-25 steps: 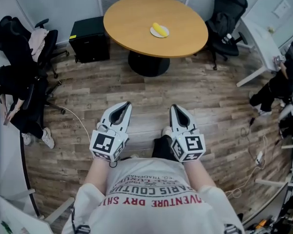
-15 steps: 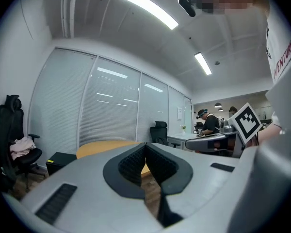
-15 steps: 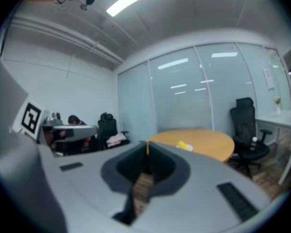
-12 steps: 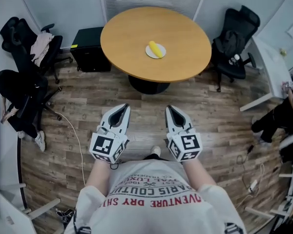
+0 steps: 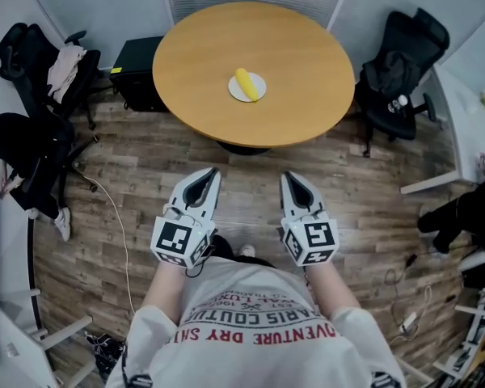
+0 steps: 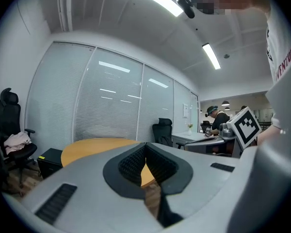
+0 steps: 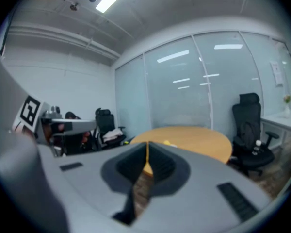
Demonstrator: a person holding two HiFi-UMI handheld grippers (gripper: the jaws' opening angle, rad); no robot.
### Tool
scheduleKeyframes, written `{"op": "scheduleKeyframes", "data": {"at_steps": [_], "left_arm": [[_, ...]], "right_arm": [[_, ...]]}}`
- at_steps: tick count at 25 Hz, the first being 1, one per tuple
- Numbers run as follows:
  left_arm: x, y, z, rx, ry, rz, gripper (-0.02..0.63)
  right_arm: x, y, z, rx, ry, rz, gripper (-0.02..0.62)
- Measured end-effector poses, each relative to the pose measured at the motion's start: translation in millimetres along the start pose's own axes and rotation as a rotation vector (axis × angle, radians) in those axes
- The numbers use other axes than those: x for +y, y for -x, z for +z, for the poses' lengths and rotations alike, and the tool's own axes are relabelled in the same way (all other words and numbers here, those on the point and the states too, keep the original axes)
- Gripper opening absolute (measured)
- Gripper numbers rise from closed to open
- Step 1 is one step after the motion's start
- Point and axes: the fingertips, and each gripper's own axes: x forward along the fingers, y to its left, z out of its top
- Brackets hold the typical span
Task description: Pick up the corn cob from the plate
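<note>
The yellow corn cob [image 5: 245, 83] lies on a white plate [image 5: 257, 94] on the round table [image 5: 307, 51], upper centre of the head view. The left gripper [image 5: 204, 178] and right gripper [image 5: 294, 181] sit lower centre, well apart from it, jaws closed and empty, likely just carried for the approach

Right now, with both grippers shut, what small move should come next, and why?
Probably a step closer to the round table. The corn cob lies on its white plate near the table's middle, while the left gripper and right gripper, both shut and empty, hang over the wooden floor, short of the table's edge.
</note>
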Motion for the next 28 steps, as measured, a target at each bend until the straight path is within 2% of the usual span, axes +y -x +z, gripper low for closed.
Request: {"op": "scheduleKeyframes", "data": {"at_steps": [5,10,16,23,28], "left_arm": [[21,-31,-5,0.022,0.007,0.003,0.034],[54,-78,-5,0.022,0.005,-0.037,0.034],[113,-138,4,0.023,0.016,-0.086,0.034],[188,-199,12,0.050,-0.003,-0.135,0.034],[226,-222,9,0.062,0.006,-0.120,0.034]], "right_arm": [[-20,-30,0,0.019,-0.012,-0.009,0.031],[-40,-75,9,0.017,-0.014,-0.048,0.031],[-59,-149,21,0.057,-0.007,-0.094,0.031],[-64,-242,43,0.064,-0.030,-0.103,0.031],[-67,-287,44,0.092,-0.037,-0.101,0.031]]}}
